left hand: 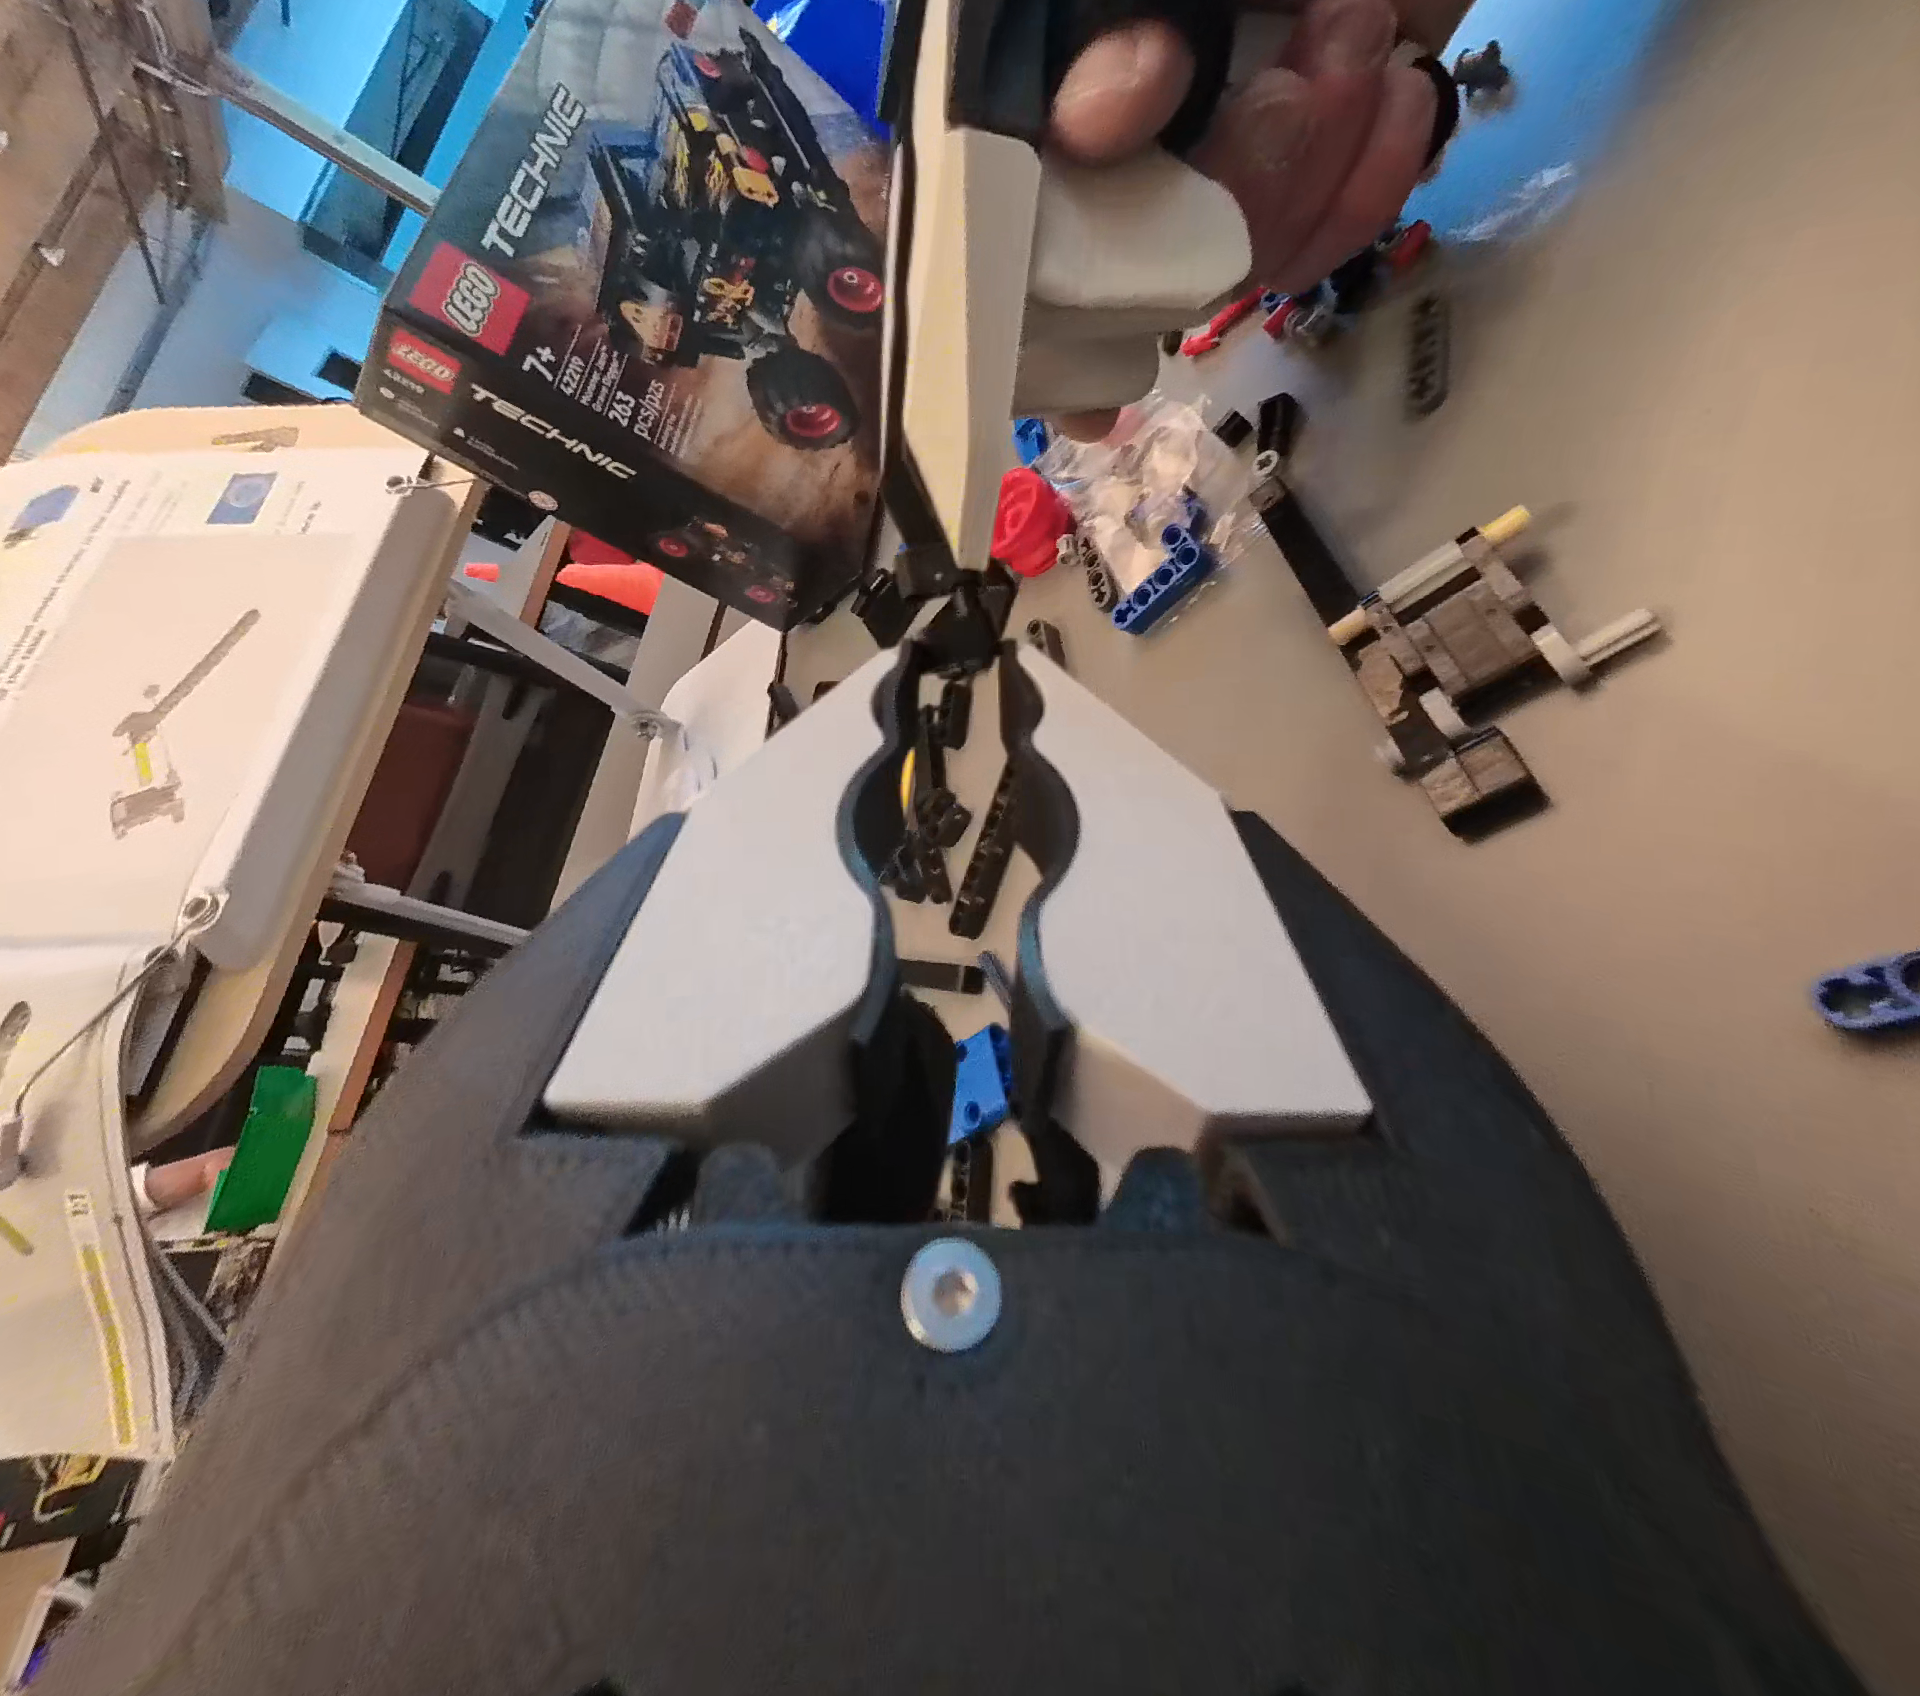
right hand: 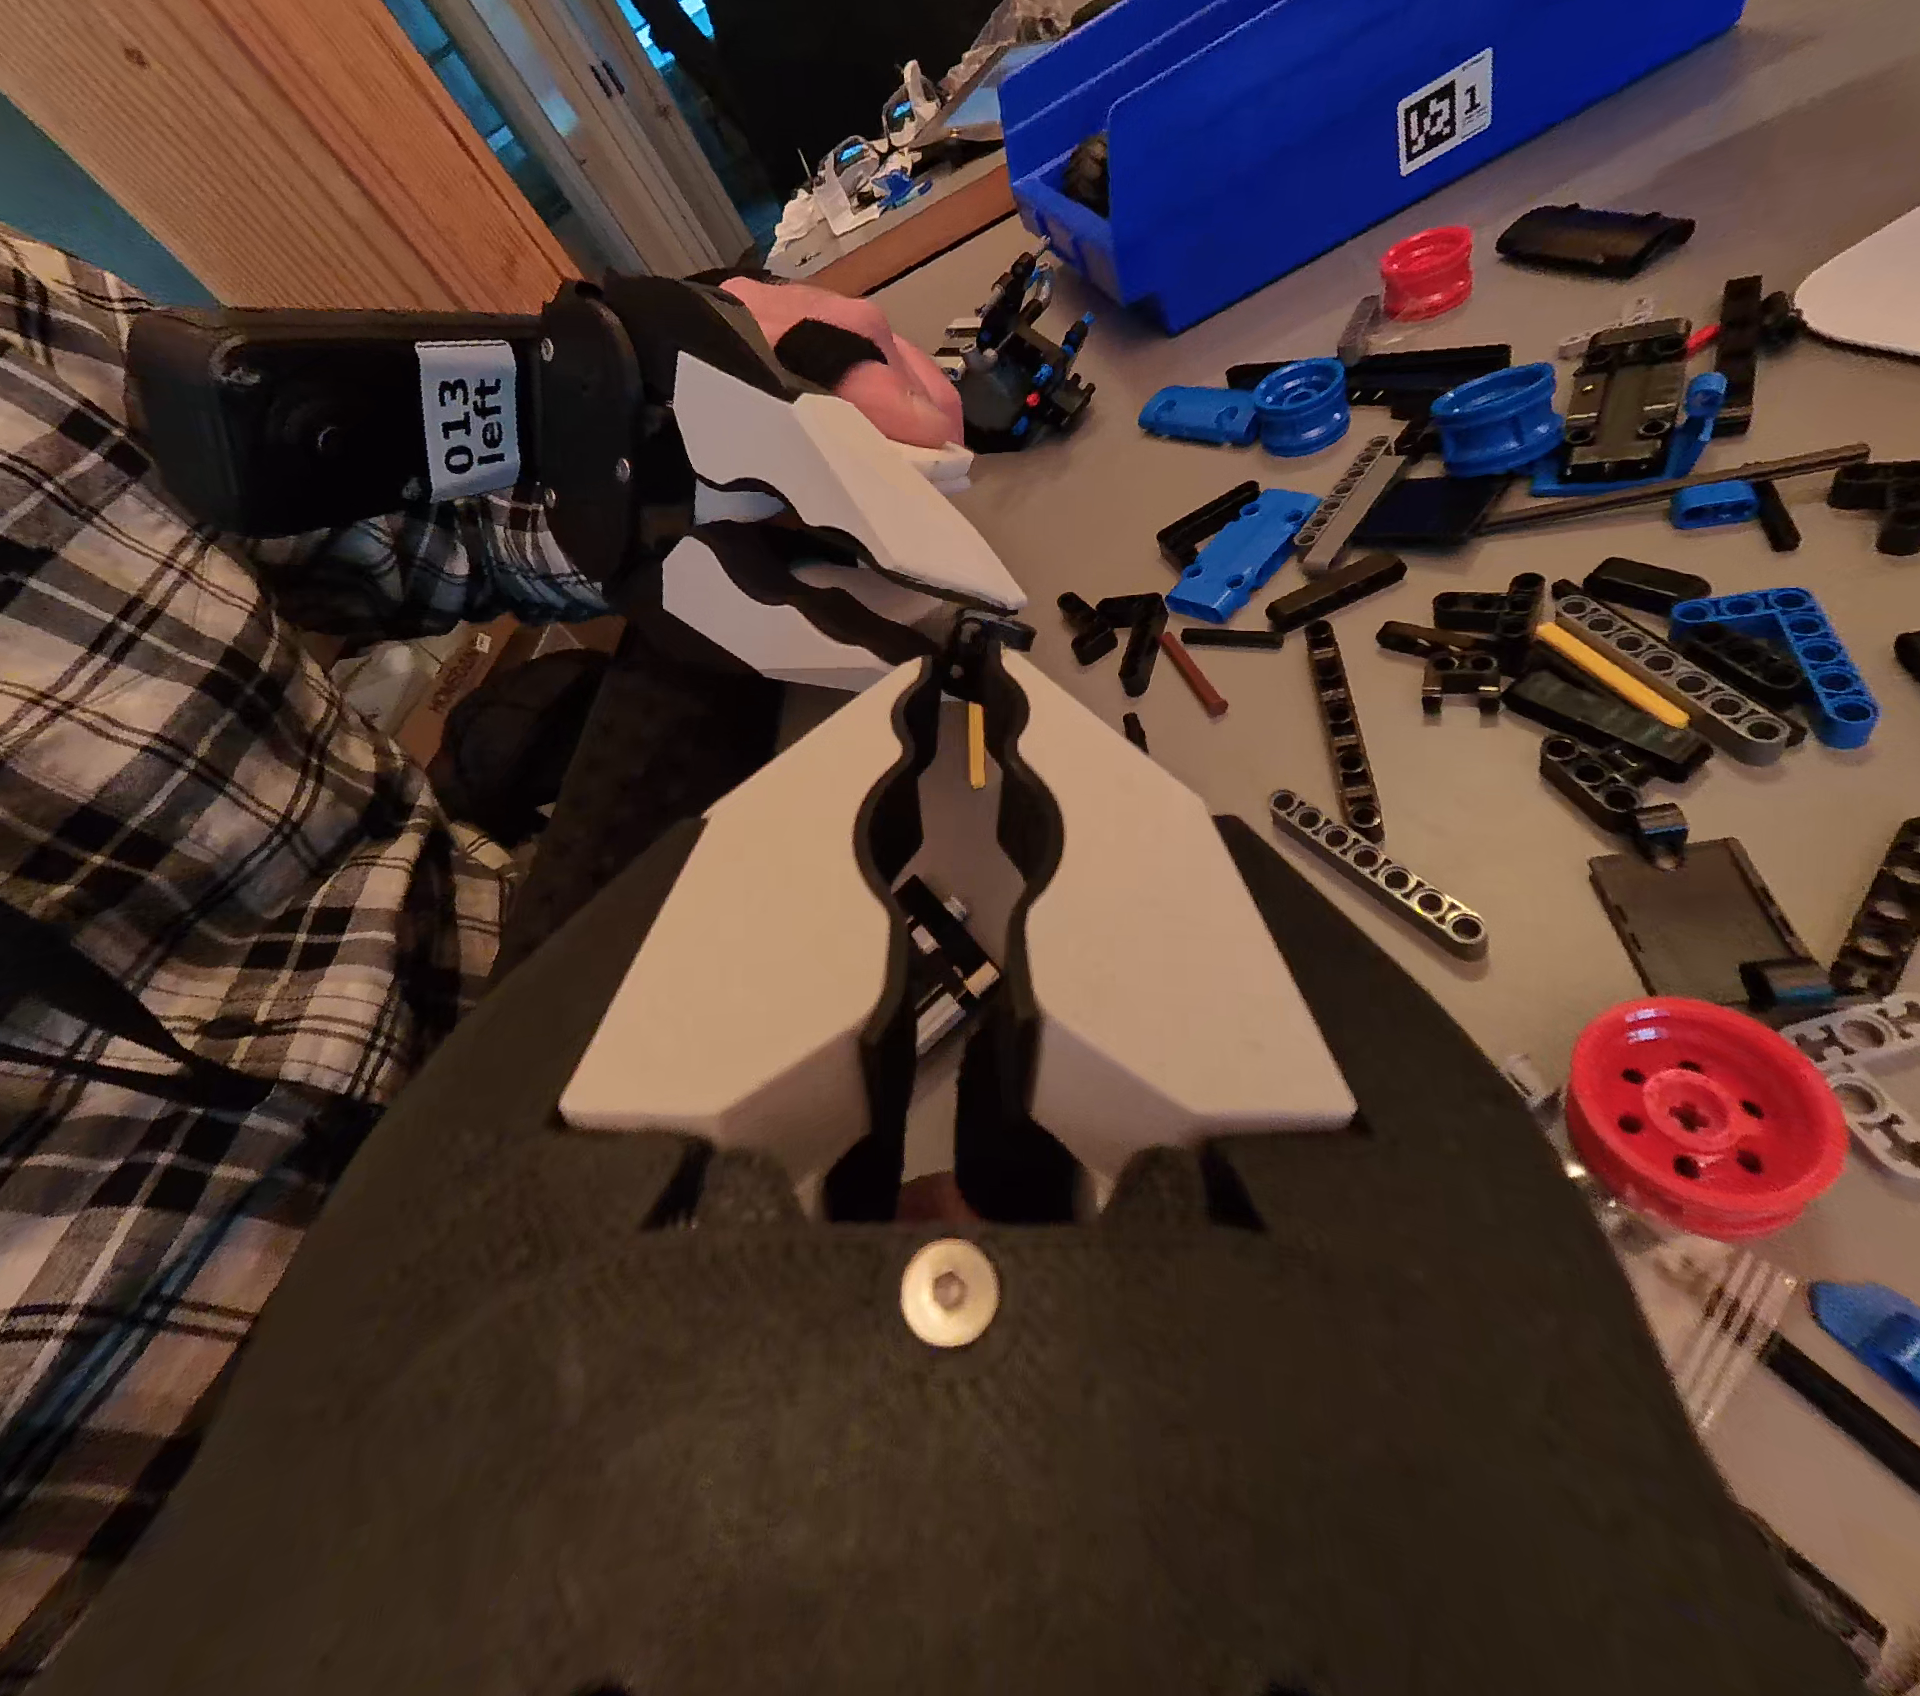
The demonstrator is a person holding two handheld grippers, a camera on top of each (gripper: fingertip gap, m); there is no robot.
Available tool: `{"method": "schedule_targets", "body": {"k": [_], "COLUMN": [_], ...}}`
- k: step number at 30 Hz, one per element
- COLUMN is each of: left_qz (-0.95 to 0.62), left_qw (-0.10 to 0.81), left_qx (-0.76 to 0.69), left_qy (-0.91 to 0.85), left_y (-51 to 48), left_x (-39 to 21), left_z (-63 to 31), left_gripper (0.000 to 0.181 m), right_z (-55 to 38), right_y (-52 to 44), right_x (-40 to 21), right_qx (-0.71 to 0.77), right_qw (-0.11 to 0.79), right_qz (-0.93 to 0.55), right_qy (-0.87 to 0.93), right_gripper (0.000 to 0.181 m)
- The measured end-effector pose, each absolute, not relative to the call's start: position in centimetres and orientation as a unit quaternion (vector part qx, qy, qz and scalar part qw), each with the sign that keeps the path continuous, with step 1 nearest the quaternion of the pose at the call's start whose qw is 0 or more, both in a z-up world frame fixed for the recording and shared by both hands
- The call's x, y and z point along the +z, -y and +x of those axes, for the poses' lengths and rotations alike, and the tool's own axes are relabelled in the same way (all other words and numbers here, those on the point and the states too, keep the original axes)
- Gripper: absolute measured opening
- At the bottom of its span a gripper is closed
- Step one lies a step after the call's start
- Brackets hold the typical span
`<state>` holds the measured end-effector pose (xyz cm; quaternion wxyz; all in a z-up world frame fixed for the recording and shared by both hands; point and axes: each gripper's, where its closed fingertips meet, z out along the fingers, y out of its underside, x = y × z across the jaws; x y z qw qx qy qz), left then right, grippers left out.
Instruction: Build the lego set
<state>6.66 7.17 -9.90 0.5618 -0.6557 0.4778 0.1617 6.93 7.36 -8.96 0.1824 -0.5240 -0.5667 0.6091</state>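
Observation:
A small black Lego piece point(left hand: 961, 612) is held in the air between both grippers, above the grey table point(right hand: 1507, 815). My left gripper point(left hand: 956, 654) is shut on it from below in the left wrist view. My right gripper point(left hand: 961, 576) comes down from above and is shut on the same piece. In the right wrist view my right gripper point(right hand: 966, 664) pinches the black piece point(right hand: 971, 644), and a thin yellow axle point(right hand: 977, 744) hangs below it. The left gripper point(right hand: 1003, 607) meets it from the left.
The Lego box point(left hand: 644, 316) and an open instruction booklet point(left hand: 156, 659) stand at the left. A blue bin point(right hand: 1403, 36), red wheel hubs point(right hand: 1704, 1116), blue hubs point(right hand: 1496, 420), loose black, grey and blue beams point(right hand: 1340, 732) and a part-built grey block point(left hand: 1455, 670) lie on the table. My two grippers' fingertips are within a few centimetres of each other. My left tips are roughly 9 cm from the part-built grey block point(left hand: 1455, 670).

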Motion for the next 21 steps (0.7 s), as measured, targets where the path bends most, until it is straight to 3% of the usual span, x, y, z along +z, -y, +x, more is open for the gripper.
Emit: {"method": "schedule_targets", "body": {"k": [16, 21], "left_qz": [-0.668, -0.674], "left_qw": [0.554, 0.582], "left_qx": [0.194, 0.150], "left_qy": [-0.458, -0.430], "left_y": [-8.4, -8.5], "left_x": [-9.8, -8.7], "left_z": [5.6, 5.0], "left_gripper": [0.012, 0.029], "right_z": [5.7, 5.9], "right_y": [-7.9, -9.3], "right_x": [-9.3, -7.8], "right_qx": [0.568, 0.473], "right_qw": [0.234, 0.368], "right_qz": [-0.543, -0.506], "right_qy": [0.572, 0.620], "right_gripper": [0.007, 0.007]}}
